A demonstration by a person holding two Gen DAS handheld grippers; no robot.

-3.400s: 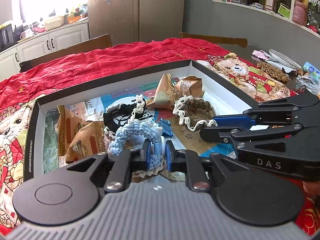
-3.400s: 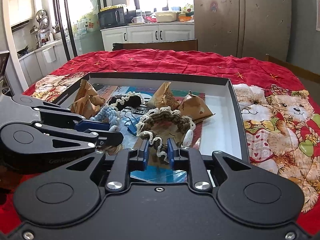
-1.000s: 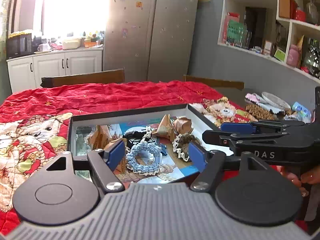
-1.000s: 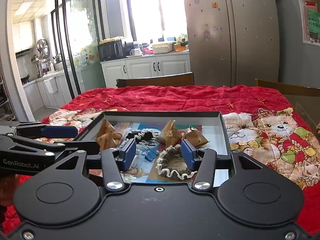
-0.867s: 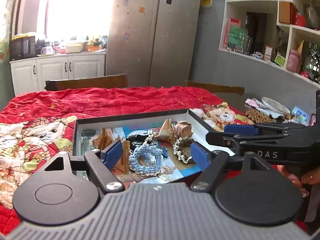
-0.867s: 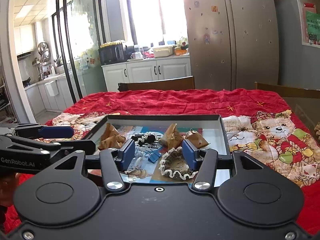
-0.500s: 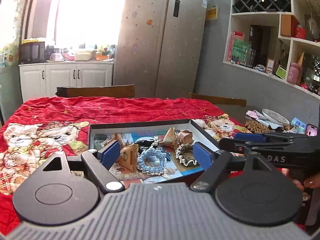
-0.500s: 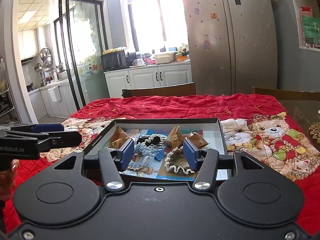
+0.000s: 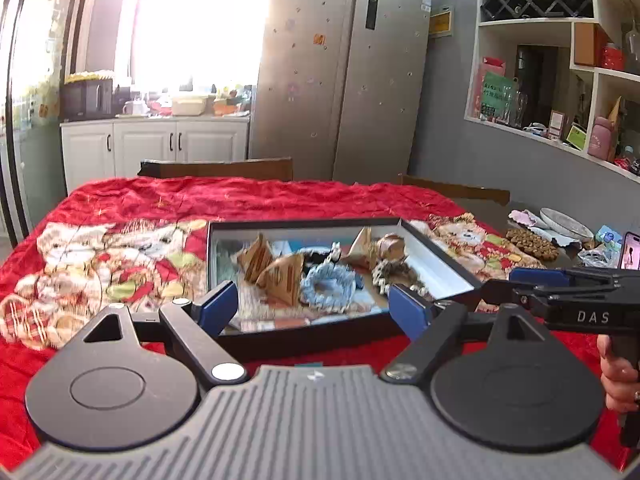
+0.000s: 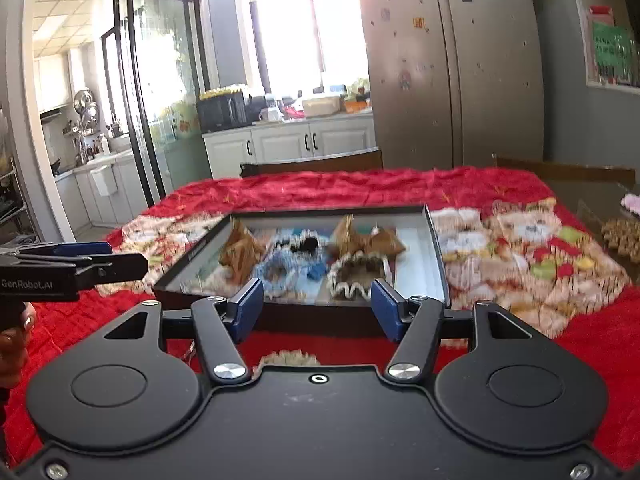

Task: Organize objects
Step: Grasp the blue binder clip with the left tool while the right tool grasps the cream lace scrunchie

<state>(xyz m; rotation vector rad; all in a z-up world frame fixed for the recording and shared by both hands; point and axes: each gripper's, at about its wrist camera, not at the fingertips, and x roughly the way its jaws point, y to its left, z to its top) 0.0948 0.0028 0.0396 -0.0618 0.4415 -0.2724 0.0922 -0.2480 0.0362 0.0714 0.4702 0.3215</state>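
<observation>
While the black tray (image 9: 436,258) sits ahead on the red cloth (image 9: 240,200), long axis across my view, both my grippers, left (image 9: 316,312) and right (image 10: 318,306), hang wide and empty; blue scrunchie (image 9: 328,286) nearer left, brown (image 10: 356,272) nearer right.

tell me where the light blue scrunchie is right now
In the left wrist view the light blue scrunchie lies inside the black tray, near its front edge, between a brown triangular packet and the brown scrunchie.

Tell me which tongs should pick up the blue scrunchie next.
Probably left. The blue scrunchie lies straight ahead between the open left tongs. From the right tongs, also open and empty, it sits left of centre, and the brown scrunchie lies nearer.
</observation>
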